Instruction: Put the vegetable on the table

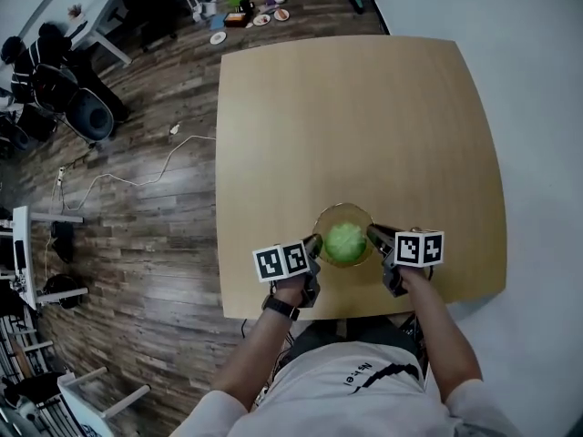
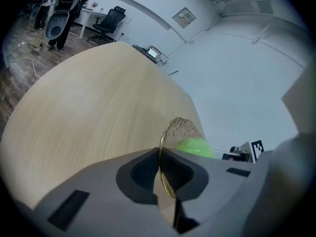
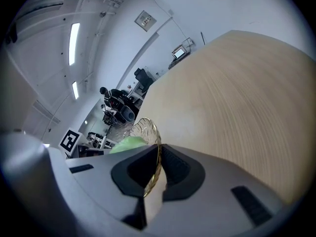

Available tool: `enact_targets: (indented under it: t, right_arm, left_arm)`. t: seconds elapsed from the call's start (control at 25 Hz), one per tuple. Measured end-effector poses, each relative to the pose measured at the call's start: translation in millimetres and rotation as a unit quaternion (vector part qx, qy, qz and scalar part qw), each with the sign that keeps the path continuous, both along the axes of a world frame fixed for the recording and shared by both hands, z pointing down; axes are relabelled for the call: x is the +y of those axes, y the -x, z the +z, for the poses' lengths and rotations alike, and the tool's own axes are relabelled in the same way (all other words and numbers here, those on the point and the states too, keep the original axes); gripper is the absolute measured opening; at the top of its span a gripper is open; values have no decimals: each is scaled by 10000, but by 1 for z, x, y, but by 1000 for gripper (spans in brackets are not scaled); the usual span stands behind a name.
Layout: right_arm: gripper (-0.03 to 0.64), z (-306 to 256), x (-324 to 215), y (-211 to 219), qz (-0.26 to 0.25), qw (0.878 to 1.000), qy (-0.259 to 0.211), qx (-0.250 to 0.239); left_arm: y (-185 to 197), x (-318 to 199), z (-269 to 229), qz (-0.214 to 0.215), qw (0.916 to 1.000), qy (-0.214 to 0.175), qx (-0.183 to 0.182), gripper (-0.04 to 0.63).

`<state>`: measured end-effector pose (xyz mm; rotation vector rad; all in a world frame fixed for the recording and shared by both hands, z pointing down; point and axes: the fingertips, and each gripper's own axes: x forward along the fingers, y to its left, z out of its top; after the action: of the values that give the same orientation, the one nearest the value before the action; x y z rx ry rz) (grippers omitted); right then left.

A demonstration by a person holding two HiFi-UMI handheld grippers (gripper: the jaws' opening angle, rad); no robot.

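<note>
My left gripper (image 1: 314,244) is clamped on the gold rim of the glass bowl (image 1: 343,211) at its 9 o'clock. The green cabbage (image 1: 345,242) sits inside that bowl, toward the wooden table's (image 1: 364,116) 6 o'clock edge. My right gripper (image 1: 373,237) is clamped on the rim at 3 o'clock.

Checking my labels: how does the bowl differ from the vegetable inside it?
The bowl is clear ribbed glass with a gold rim; the vegetable is opaque light green. The left tongs and right tongs clamp the bowl's rim; neither touches the vegetable. The bowl is wider. Both are round.
</note>
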<state>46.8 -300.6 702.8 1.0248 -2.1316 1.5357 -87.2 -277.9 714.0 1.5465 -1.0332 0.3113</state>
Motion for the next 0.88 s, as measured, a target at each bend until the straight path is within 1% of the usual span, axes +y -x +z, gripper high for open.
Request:
enact_targets:
  t: [0.28, 0.48, 0.64, 0.76, 0.88]
  right_arm:
    - [29, 39, -26, -7, -4, 9998, 179, 27]
    - [29, 68, -39, -15, -37, 9995, 234, 216]
    - [29, 83, -53, -15, -76, 9994, 306, 172]
    - [29, 96, -54, -19, -128, 9988, 379, 287]
    - [29, 100, -55, -17, -130, 9987, 420, 249]
  left_arm:
    - [-7, -24, 38, -5, 9998, 147, -110, 25]
    - [-7, -35, 59, -50, 9994, 245, -238, 25]
    - [-9, -47, 76, -76, 9989, 334, -319, 25]
    - [-11, -49, 85, -77, 9985, 403, -367, 25]
    - [-10, -50, 91, -73, 9982, 441, -410, 25]
